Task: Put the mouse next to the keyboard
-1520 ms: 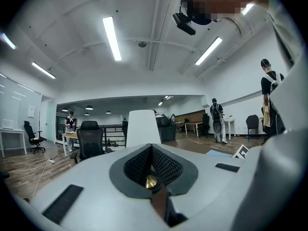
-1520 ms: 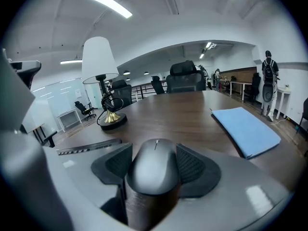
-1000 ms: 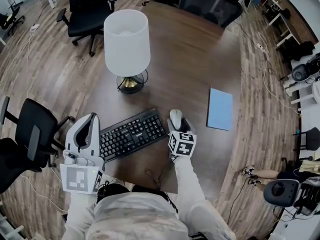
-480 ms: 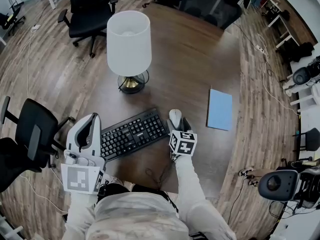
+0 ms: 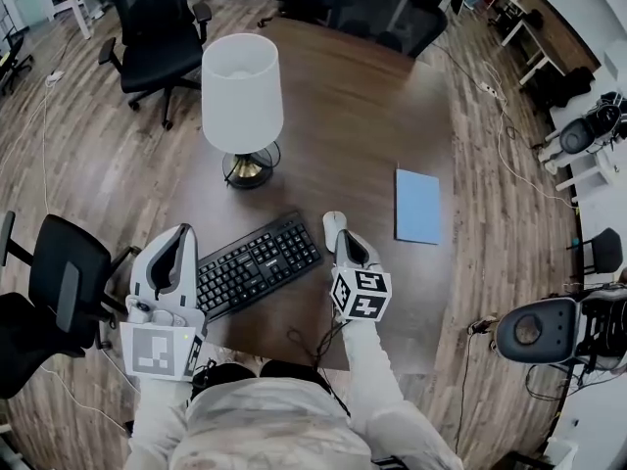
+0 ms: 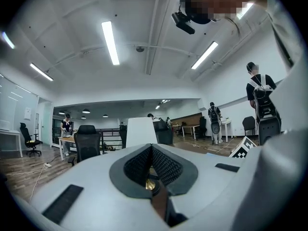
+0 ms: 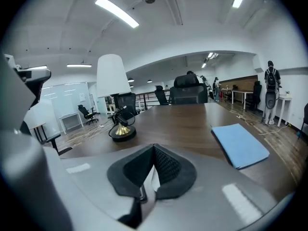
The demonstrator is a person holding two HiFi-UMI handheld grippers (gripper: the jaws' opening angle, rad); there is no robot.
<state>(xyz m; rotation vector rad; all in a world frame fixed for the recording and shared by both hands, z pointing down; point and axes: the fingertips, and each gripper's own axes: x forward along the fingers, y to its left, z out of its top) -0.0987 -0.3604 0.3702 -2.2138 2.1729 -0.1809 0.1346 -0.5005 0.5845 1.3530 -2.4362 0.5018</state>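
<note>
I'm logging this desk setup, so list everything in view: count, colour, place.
table: one, dark brown, centre
lamp: one, white shade, table's far left
keyboard: one, black, table's near edge
mouse: one, white, just right of the keyboard
folder: one, light blue, flat on table's right side
office chairs: at least three, black, around the table
left gripper: one, grey, left of the keyboard, jaws shut, empty
right gripper: one, grey, just behind the mouse, jaws shut, empty

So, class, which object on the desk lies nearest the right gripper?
The white mouse, just ahead of the right gripper; keyboard, lamp and blue folder lie farther.
</note>
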